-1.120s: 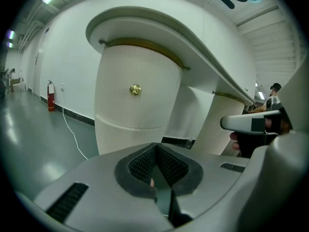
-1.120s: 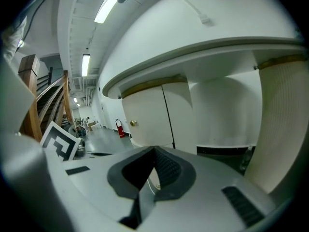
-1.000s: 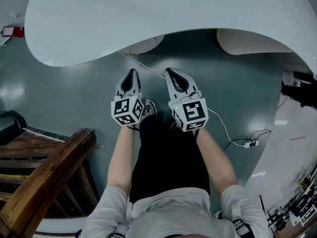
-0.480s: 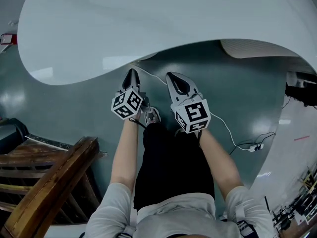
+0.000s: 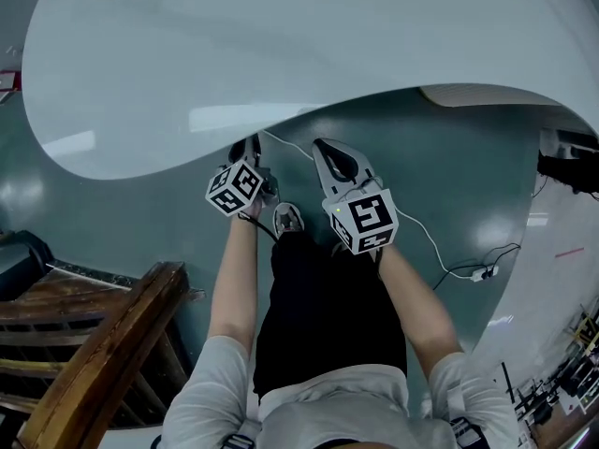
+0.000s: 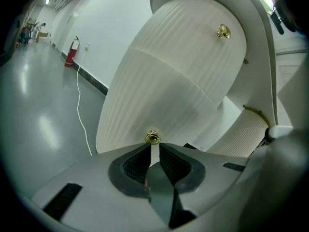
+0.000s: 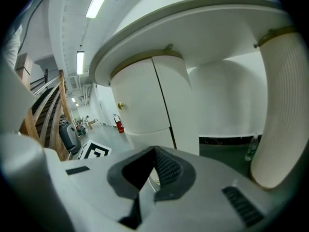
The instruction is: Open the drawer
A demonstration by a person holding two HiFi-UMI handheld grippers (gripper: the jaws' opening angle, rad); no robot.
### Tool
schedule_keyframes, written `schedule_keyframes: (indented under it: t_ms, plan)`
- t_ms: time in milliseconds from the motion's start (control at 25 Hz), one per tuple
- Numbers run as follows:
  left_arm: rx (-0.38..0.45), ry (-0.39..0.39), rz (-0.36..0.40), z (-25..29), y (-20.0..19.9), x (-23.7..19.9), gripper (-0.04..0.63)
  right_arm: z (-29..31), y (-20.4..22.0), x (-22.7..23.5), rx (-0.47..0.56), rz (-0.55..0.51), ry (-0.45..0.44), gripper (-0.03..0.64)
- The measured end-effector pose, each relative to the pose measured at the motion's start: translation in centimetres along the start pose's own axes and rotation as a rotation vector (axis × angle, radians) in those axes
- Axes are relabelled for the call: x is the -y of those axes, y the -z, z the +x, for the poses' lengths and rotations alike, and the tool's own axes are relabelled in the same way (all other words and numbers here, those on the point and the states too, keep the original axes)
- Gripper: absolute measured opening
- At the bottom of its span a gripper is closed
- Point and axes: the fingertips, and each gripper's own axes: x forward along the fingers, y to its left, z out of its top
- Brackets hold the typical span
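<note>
Left gripper (image 6: 153,148) just before lower knob (image 6: 152,138), right gripper (image 5: 325,148) alongside.

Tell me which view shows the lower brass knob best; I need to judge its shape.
The left gripper view: the lower brass knob stands sharp on the ribbed white front. The head view hides it under the white tabletop. The right gripper view shows one tiny knob, possibly another.

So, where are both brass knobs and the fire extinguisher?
lower brass knob (image 6: 152,138), left gripper view, its round head.
upper brass knob (image 6: 223,31), left gripper view, its round head.
fire extinguisher (image 6: 71,57), left gripper view, its red body.
</note>
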Motion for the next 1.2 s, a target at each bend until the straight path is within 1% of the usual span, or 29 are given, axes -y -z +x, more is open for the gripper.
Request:
schedule_keyframes:
  t_ms: [80,120,280,520,600,720,1000,1200]
  plan:
    - [0.006,0.019,-0.020,0.3,0.0,0.1,0.113,-0.1,0.1,0.4,-0.007,0.002,0.009,0.013]
    - [0.007,0.025,-0.027,0.5,0.1,0.1,0.140,-0.2,0.2,0.7,-0.010,0.004,0.014,0.013]
    - [0.011,0.016,-0.033,1.1,-0.2,-0.5,0.158,-0.2,0.2,1.0,-0.012,0.006,0.028,0.013]
    - [-0.005,-0.001,-0.005,1.9,-1.0,-0.7,0.155,-0.3,0.5,1.3,-0.016,0.032,0.048,0.012]
    - [-0.017,-0.010,-0.014,2.0,-0.9,-0.5,0.107,-0.7,0.5,1.6,-0.017,0.046,0.060,0.012]
    - [-0.033,-0.015,-0.011,1.9,-0.7,-0.6,0.106,-1.0,0.4,1.7,-0.018,0.053,0.070,0.013]
    - [-0.036,-0.013,-0.020,1.7,-1.0,-0.7,0.103,-1.0,-0.1,0.9,-0.017,0.041,0.058,0.013]
    - [-0.031,-0.009,-0.018,1.7,-0.9,-0.7,0.103,-1.0,0.2,0.5,-0.017,0.039,0.046,0.012]
